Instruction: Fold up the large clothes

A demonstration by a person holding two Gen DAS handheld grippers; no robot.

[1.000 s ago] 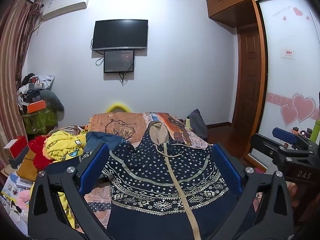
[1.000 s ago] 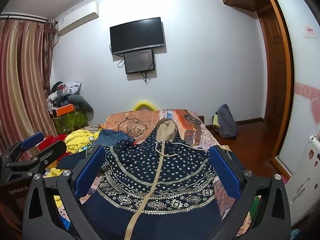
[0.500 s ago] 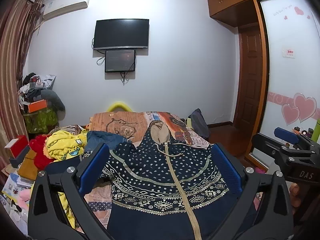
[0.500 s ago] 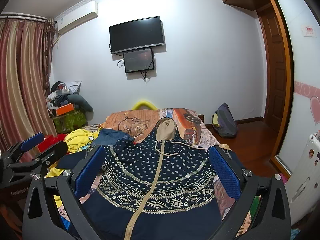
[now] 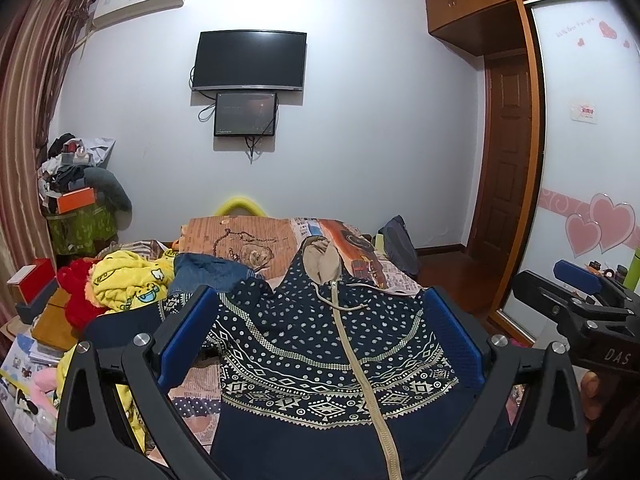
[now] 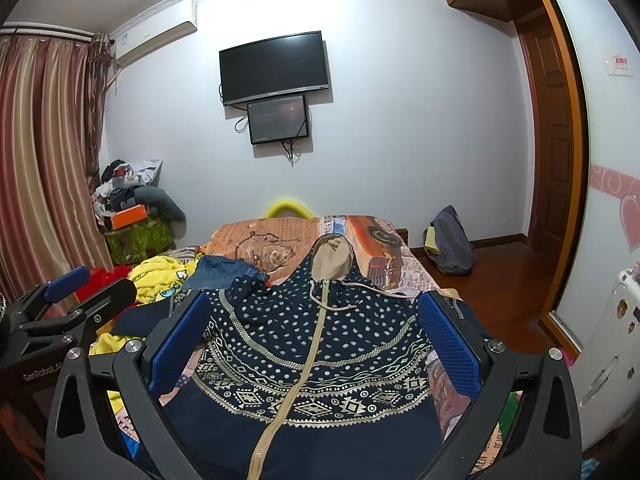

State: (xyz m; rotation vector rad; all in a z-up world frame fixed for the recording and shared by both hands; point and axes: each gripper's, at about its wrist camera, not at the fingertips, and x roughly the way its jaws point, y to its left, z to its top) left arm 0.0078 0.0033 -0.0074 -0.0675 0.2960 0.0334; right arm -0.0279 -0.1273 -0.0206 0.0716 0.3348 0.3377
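A navy hooded jacket [image 5: 320, 344] with white dots, patterned bands and a beige zip lies flat on the bed, front up, hood pointing to the far wall; it also shows in the right wrist view [image 6: 316, 344]. My left gripper [image 5: 320, 332] is open and empty, held above the jacket's lower half. My right gripper [image 6: 316, 332] is open and empty, also above the jacket. Each gripper shows at the edge of the other's view: the right gripper [image 5: 576, 296] and the left gripper [image 6: 68, 296].
A bed [image 5: 248, 236] with an orange printed cover holds the jacket. Yellow, red and blue clothes [image 5: 128, 280] are piled at its left. Boxes and clutter [image 5: 72, 200] stand by the curtain. A bag [image 6: 448, 244] sits on the wooden floor at right. A wardrobe door [image 5: 580, 200] is close at right.
Both grippers stay open over the jacket. The views have shifted only slightly; the jacket has not moved.
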